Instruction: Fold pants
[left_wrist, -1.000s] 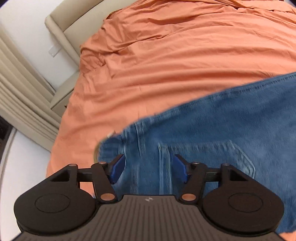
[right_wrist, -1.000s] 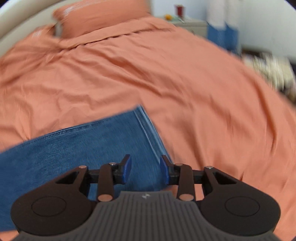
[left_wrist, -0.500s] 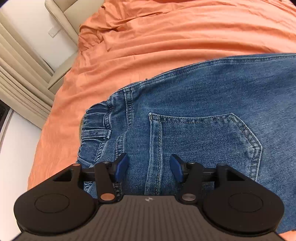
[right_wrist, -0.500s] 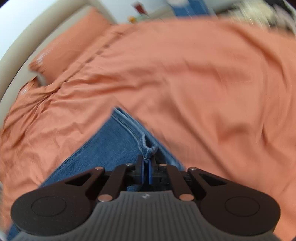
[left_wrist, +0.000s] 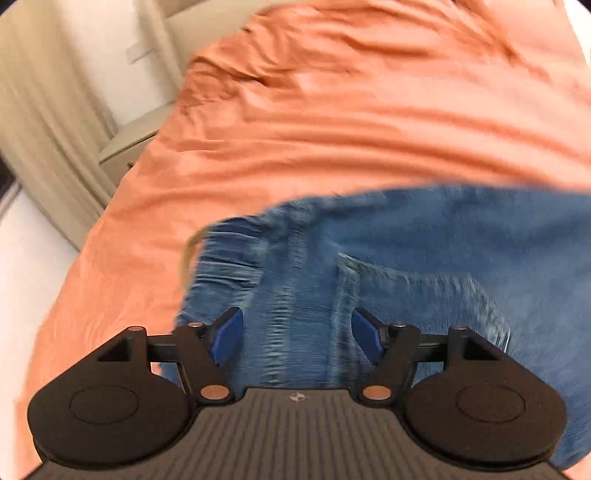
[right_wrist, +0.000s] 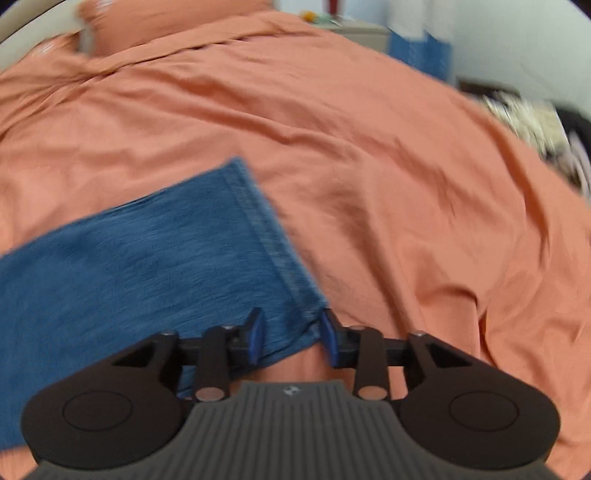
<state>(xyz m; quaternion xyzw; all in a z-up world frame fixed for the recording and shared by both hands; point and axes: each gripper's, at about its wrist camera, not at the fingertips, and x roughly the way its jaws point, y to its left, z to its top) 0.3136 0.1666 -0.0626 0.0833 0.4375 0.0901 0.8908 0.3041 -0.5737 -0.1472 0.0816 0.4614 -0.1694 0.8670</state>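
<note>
Soft, even indoor light fills both views, without glare or hard shadows. Motion blur smears the jeans and orange bedsheet. Fisheye distortion bends the edges, and the corners darken.

The pants lie flat on the bed, their waistband end toward the left and the leg hem toward the right. The left tool hangs over the waist part, beside the back pocket, its jaws opening with nothing pressed between them. The right tool sits at the near corner of the hem, jaws opening, cloth between them. A pillow lies at the bed's far end, a nightstand beyond it.
</note>
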